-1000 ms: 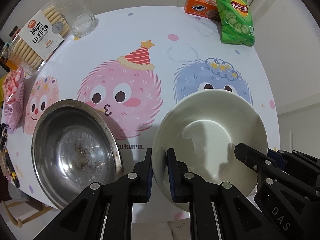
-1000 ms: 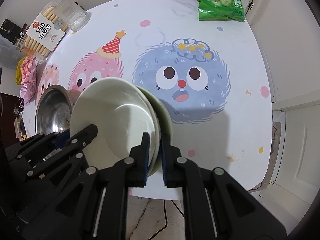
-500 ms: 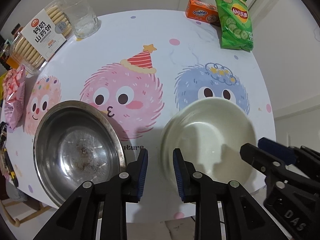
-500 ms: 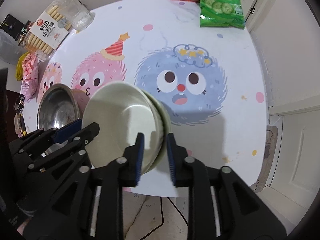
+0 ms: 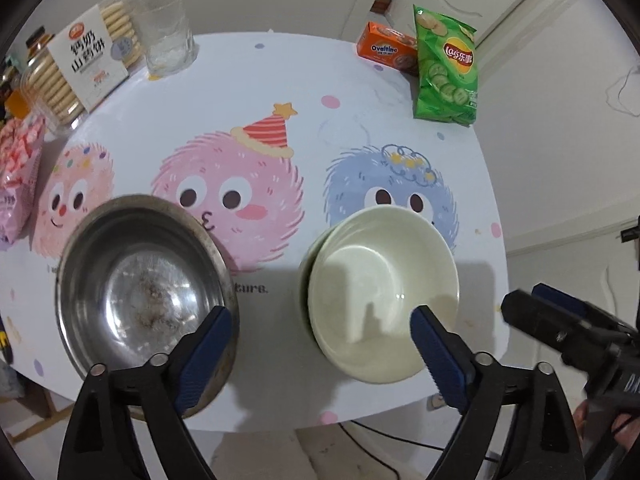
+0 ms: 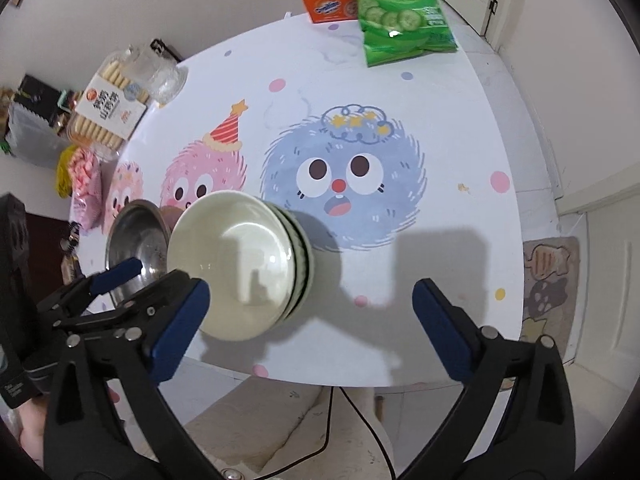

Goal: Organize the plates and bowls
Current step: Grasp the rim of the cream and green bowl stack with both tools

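A stack of pale green bowls (image 5: 380, 292) sits on the round cartoon-print table (image 5: 304, 92), near its front edge; it also shows in the right wrist view (image 6: 244, 264). A steel bowl (image 5: 140, 292) with crumbs stands to its left, also seen in the right wrist view (image 6: 138, 240). My left gripper (image 5: 320, 344) is open wide and empty, one finger over the steel bowl's rim, the other at the stack's right side. My right gripper (image 6: 310, 320) is open wide and empty, above the table's front edge just right of the stack.
At the back left are a biscuit box (image 5: 80, 64), a glass (image 5: 168, 40) and a pink snack bag (image 5: 18, 172). At the back right are an orange Ovaltine box (image 5: 386, 46) and a green chip bag (image 5: 446, 68). A cable lies on the floor below the table.
Both grippers have let go of the bowl stack's rim and opened wide. The stack now rests on the table, and both grippers have drawn back and up.
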`<action>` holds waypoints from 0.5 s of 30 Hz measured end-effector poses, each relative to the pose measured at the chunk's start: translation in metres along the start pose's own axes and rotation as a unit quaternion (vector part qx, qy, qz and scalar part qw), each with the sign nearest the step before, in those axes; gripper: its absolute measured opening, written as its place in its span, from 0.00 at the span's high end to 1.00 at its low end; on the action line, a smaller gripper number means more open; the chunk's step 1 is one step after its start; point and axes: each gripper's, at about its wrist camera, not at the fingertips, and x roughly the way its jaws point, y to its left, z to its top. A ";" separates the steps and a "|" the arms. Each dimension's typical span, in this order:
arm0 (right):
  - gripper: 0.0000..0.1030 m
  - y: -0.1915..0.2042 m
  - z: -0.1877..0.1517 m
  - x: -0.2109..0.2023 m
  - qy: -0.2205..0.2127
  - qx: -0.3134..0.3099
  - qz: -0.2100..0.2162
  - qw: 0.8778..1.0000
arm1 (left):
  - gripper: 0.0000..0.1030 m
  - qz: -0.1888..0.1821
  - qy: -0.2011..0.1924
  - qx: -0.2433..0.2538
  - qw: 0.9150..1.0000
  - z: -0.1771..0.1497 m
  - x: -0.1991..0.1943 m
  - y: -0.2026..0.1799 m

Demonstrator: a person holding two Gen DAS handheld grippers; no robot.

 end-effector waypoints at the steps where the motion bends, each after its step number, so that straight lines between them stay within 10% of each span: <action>1: 0.01 -0.004 0.000 -0.001 -0.001 0.009 0.007 1.000 | 0.02 -0.007 0.003 -0.009 1.000 -0.002 0.001 0.002; 15: 0.01 -0.028 -0.004 0.019 0.026 0.053 0.039 0.997 | 0.00 -0.044 0.031 -0.126 0.991 -0.010 0.032 0.024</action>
